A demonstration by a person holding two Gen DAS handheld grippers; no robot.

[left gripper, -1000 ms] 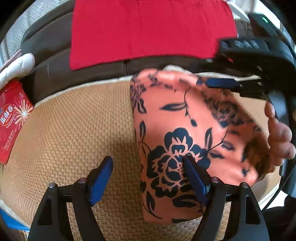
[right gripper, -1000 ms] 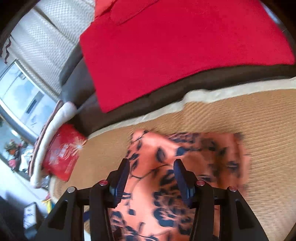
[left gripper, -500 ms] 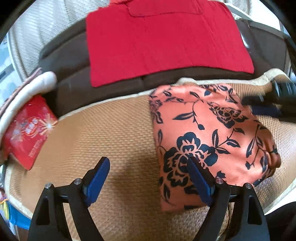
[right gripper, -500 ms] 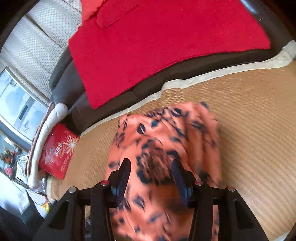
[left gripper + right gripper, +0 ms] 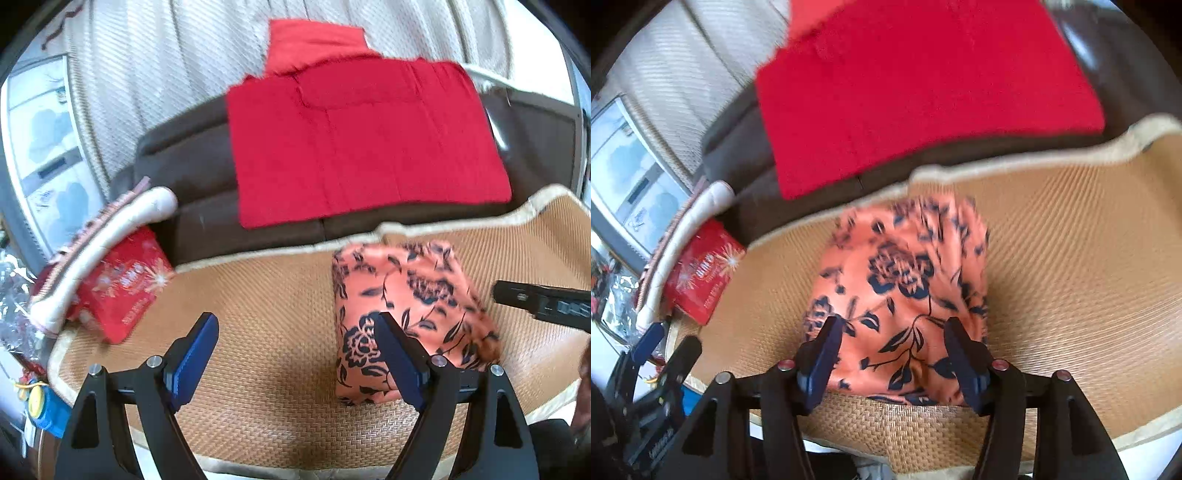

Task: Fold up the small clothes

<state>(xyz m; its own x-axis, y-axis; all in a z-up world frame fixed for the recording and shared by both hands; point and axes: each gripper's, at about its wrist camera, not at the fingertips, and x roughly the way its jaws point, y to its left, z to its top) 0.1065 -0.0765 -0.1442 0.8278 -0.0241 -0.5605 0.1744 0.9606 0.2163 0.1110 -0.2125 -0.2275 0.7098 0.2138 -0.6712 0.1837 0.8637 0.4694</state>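
Left wrist view showed the cloth (image 5: 402, 314) folded on the mat (image 5: 258, 332) near its back edge. Left gripper (image 5: 295, 358) stood wide, empty. Right gripper (image 5: 892, 360) was opening, pads clear of cloth. Slick fabric could spring unfolded once released.

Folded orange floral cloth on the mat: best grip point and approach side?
Pinch the near edge of the orange floral cloth, coming from the front of the woven mat. That edge is a flat, layered hem facing the right gripper, whose jaws are opening astride it; the far side bunches near the sofa.
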